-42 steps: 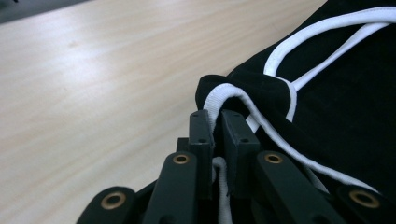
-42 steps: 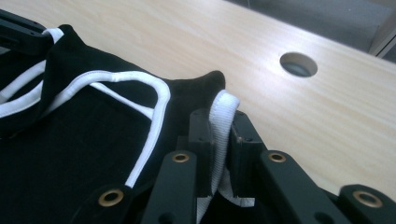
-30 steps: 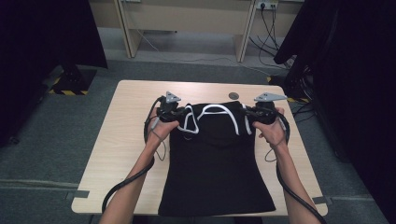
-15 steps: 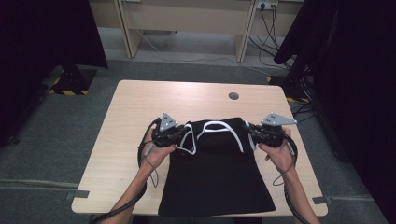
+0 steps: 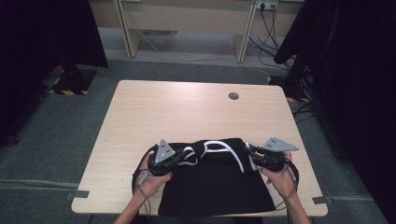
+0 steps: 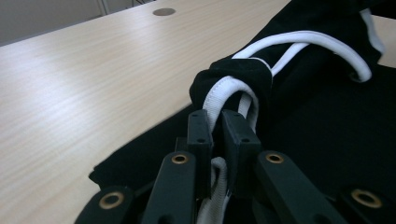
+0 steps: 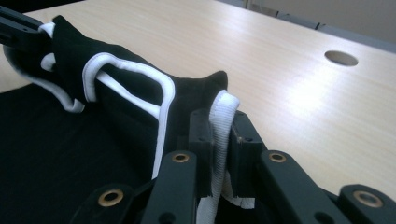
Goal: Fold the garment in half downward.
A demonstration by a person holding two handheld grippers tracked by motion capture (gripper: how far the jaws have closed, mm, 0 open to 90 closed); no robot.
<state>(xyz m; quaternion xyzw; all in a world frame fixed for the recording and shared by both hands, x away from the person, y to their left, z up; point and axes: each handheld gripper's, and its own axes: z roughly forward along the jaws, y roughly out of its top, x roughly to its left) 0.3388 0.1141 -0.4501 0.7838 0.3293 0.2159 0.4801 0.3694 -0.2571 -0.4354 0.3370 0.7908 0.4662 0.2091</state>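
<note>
You hold left claw (image 6: 216, 135) clenched on white strap, right claw (image 7: 218, 140) clenched likewise. Black top (image 5: 219, 186) lies on desk (image 5: 187, 112), near edge. Straps pinched at both corners, likely to fold upper part evenly over body.

Your left gripper (image 5: 180, 157) sits at about 7 o'clock, jaws clamped tight; your right gripper (image 5: 252, 154) at 5 o'clock, clamped likewise. Both forearms come in from 6 o'clock, hands wrapped around the gripper bodies.
</note>
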